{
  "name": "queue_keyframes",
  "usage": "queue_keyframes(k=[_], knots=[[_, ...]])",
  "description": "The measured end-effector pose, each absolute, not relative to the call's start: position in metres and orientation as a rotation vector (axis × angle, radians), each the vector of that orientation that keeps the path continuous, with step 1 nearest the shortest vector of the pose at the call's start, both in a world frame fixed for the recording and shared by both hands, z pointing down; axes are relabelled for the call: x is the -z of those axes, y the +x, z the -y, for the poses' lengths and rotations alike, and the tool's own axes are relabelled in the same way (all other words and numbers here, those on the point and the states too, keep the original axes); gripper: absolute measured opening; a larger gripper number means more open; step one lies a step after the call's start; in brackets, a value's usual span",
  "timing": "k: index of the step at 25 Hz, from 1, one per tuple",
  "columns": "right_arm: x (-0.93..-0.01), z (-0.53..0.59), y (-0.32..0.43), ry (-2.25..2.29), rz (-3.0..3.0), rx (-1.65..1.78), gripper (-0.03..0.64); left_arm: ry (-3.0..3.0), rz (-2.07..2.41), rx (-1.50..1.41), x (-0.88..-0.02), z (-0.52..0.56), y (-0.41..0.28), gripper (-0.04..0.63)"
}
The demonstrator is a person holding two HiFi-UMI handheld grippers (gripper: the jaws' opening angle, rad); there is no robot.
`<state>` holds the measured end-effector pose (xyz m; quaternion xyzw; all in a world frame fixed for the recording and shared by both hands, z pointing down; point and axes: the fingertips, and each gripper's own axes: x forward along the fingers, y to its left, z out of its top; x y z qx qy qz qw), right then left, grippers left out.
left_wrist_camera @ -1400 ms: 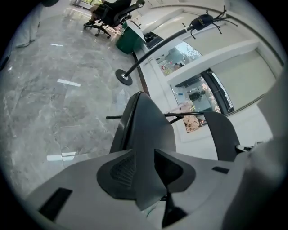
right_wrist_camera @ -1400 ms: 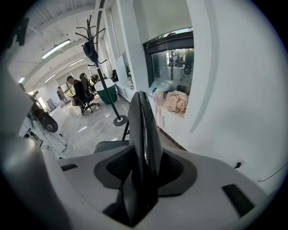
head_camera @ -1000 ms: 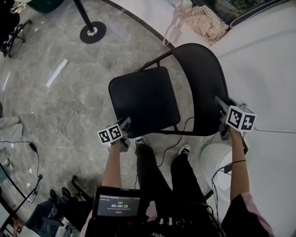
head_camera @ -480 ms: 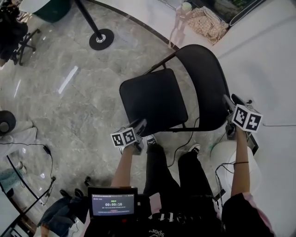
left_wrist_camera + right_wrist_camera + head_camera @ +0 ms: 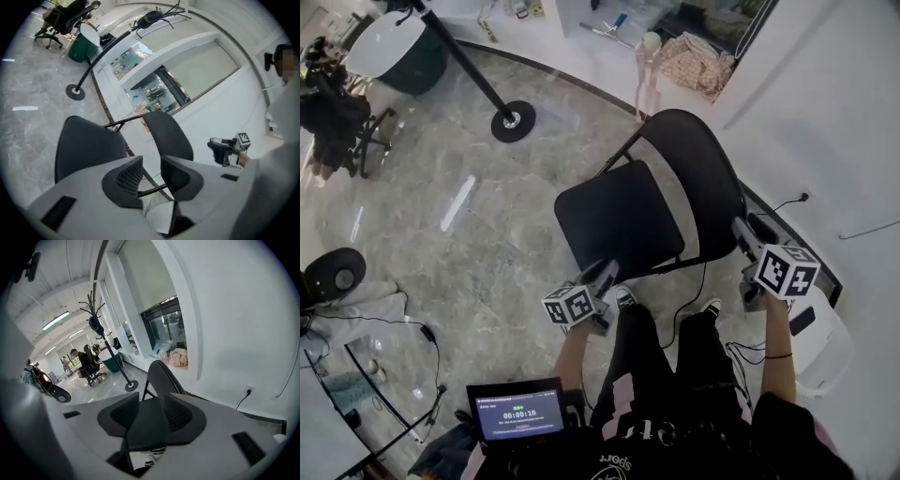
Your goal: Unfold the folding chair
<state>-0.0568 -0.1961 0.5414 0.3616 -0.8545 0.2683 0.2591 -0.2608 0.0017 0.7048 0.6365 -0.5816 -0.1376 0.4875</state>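
The black folding chair stands opened out on the marble floor, with its seat [image 5: 619,220] flat and its backrest [image 5: 698,178] upright. My left gripper [image 5: 605,275] hangs open above the seat's front left corner with nothing between its fingers; in the left gripper view [image 5: 152,166] the seat [image 5: 86,145] and backrest [image 5: 168,133] lie well beyond it. My right gripper [image 5: 742,234] is open beside the backrest's right edge and apart from it. Its jaws have just been closing a little, with nothing between them. In the right gripper view [image 5: 150,411] the backrest [image 5: 161,376] shows farther off.
A stanchion base [image 5: 514,120] stands on the floor behind the chair, and an office chair [image 5: 337,122] at far left. Cables [image 5: 422,337] and a round black device [image 5: 337,278] lie at left. A white unit [image 5: 820,342] sits by the right wall. My legs [image 5: 666,356] are in front of the seat.
Both grippers have lifted up and off the chair. The left one has left the seat's front corner, the right one the backrest's edge. The chair stands as before.
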Motion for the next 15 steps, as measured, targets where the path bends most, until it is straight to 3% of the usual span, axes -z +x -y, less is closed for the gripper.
queue_keyframes(k=[6, 15], knots=[[-0.507, 0.153, -0.035, 0.944, 2.386, -0.751, 0.092, 1.72, 1.438, 0.25, -0.618, 0.012, -0.213, 0.095], [-0.484, 0.092, 0.004, 0.732, 2.467, -0.842, 0.025, 1.706, 1.532, 0.216, -0.558, -0.006, -0.125, 0.081]])
